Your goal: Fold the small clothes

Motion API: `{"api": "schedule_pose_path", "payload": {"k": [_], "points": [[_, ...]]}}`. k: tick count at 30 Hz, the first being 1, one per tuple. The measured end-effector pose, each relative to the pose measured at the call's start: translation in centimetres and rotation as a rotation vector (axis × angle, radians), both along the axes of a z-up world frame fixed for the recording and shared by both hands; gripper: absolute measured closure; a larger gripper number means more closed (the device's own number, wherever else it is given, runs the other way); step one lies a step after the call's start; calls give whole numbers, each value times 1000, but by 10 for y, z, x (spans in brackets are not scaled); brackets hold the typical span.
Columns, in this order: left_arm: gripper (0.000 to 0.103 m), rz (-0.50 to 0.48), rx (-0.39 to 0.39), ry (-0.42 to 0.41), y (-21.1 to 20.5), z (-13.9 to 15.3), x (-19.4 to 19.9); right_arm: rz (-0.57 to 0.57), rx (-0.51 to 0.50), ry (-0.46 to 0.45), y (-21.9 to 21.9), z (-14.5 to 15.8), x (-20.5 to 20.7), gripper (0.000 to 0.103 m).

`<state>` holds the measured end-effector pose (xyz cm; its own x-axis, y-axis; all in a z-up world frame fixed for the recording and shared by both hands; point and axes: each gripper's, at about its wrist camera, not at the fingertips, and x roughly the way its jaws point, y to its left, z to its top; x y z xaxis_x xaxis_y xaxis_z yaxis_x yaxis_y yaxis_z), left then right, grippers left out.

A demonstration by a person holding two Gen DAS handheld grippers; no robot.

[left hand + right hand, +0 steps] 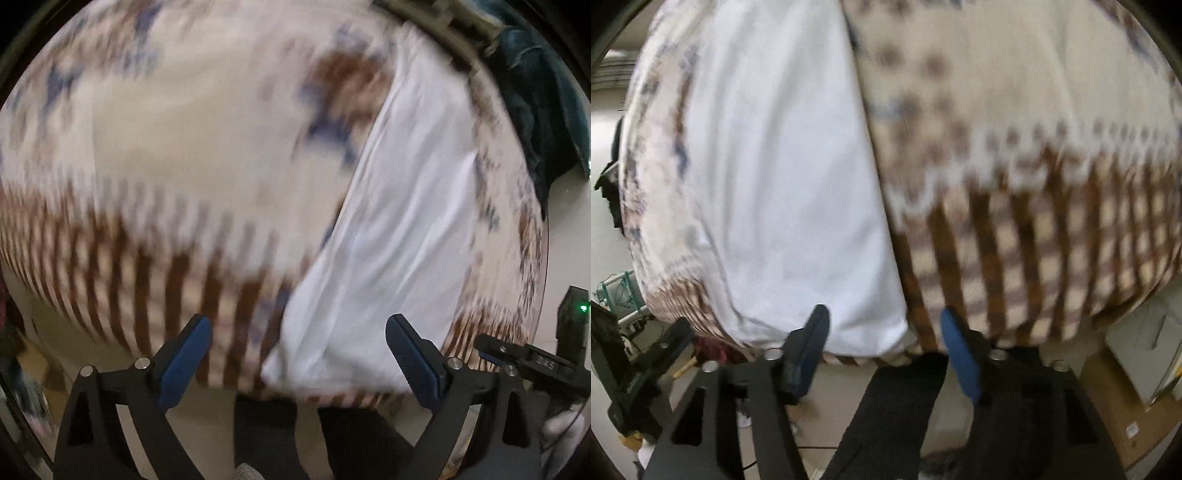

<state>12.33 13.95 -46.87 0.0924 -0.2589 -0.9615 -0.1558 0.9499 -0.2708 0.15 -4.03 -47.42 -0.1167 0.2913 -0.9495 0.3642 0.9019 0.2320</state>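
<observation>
A white garment (388,229) lies as a long folded strip on a table covered by a cream cloth with brown checks and blue marks (184,166). In the left wrist view its near end reaches the table's front edge. My left gripper (298,338) is open and empty, just in front of that near end. In the right wrist view the white garment (783,177) fills the left half. My right gripper (884,326) is open and empty, its jaws at the garment's near right corner by the table edge. Both views are motion blurred.
A dark teal cloth pile (543,92) lies beyond the table at the upper right. The right gripper's black body (532,360) shows at the left view's right edge. Cardboard boxes (1126,398) stand on the floor at the lower right.
</observation>
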Motion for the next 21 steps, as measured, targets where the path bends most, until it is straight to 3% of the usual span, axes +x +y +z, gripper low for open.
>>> {"api": "schedule_pose_path", "payload": {"k": [4, 9, 13, 17, 19, 21], "points": [[6, -29, -28, -113, -28, 33, 79, -34, -17, -135, -5, 51, 48, 21], [6, -41, -34, -205, -58, 44, 190, -75, -13, -267, -26, 92, 134, 21], [7, -48, -5, -220, -84, 27, 281, -102, -24, -328, -65, 90, 215, 21], [13, -47, -57, -203, -105, -9, 362, -88, -32, -351, -109, 58, 281, 21], [18, -56, -66, -197, -114, -30, 394, -83, -30, -340, -120, 42, 311, 21], [51, -75, -89, -183, -125, -50, 416, -81, -25, -319, -131, 24, 338, 21]]}}
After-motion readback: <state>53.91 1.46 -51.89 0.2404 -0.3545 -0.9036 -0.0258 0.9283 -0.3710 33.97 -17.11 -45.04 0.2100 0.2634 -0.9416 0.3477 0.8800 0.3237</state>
